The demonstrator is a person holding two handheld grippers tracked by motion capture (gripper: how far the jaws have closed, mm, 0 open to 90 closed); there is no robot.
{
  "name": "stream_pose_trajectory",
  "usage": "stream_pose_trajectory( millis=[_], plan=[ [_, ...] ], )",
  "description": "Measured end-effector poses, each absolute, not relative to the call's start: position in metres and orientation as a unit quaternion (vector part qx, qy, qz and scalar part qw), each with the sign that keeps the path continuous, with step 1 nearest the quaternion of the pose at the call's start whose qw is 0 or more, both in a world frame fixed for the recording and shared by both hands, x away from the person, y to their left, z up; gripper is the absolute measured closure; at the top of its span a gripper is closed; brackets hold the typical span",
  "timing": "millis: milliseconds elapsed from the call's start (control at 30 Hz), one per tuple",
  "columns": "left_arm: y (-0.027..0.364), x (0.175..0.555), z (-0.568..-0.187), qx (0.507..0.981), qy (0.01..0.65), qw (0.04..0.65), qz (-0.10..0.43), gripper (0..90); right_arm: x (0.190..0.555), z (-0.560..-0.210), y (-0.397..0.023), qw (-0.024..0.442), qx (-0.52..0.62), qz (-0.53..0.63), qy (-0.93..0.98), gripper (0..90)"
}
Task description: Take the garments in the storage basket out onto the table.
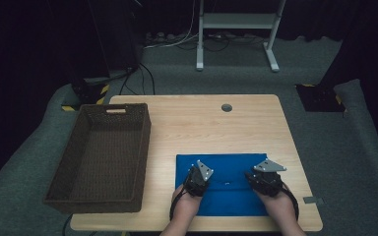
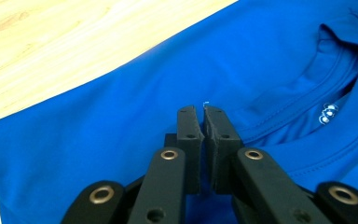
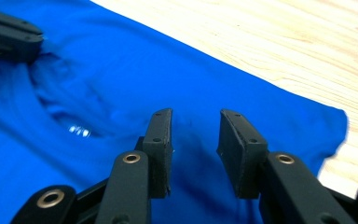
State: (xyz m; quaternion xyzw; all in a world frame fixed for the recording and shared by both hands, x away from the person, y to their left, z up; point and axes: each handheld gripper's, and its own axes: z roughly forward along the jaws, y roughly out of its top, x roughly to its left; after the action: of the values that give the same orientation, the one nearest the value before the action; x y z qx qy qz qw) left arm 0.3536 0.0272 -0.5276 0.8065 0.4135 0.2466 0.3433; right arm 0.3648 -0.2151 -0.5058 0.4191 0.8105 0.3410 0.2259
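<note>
High view: shirt (image 1: 226, 183) is a folded blue rectangle on the near half of the table (image 1: 202, 123), long axis running left-right, basket (image 1: 101, 157) well off to its left. Left gripper (image 1: 195, 183) and right gripper (image 1: 266, 183) sit on it, either side of the collar.

Left gripper view: left gripper (image 2: 203, 112) jaws pinched together, looks like they've got a bit of shirt (image 2: 121, 116) fabric just beside the collar (image 2: 340, 70).

Right gripper view: right gripper (image 3: 196, 135) jaws partway apart over the shirt (image 3: 121, 70), gripping nothing yet, fabric right below.
</note>
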Motion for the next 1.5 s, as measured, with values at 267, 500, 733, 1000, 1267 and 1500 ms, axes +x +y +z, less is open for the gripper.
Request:
stream_pose_trajectory(
  millis=[267,500,733,1000,1267,1500],
  plan=[
    [0.029,0.352,-0.529,0.806,0.411,0.348,0.246,85.4,0.385,-0.518,-0.203,0.192,0.432,0.312,0.824,66.8],
    [0.032,0.348,-0.526,0.801,0.412,0.357,0.247,85.3,0.379,-0.518,-0.202,0.19,0.424,0.321,0.825,85.3],
    [0.036,0.328,-0.518,0.794,0.406,0.379,0.246,85.1,0.348,-0.506,-0.209,0.221,0.408,0.364,0.807,85.3],
    [0.037,0.299,-0.519,0.8,0.389,0.385,0.246,84.5,0.309,-0.512,-0.222,0.229,0.406,0.385,0.797,85.1],
    [0.04,0.283,-0.528,0.809,0.382,0.379,0.238,81.9,0.29,-0.525,-0.228,0.22,0.413,0.38,0.798,81.8],
    [0.038,0.275,-0.53,0.814,0.376,0.376,0.234,75.2,0.281,-0.53,-0.232,0.216,0.412,0.386,0.796,76.5]
  ],
)
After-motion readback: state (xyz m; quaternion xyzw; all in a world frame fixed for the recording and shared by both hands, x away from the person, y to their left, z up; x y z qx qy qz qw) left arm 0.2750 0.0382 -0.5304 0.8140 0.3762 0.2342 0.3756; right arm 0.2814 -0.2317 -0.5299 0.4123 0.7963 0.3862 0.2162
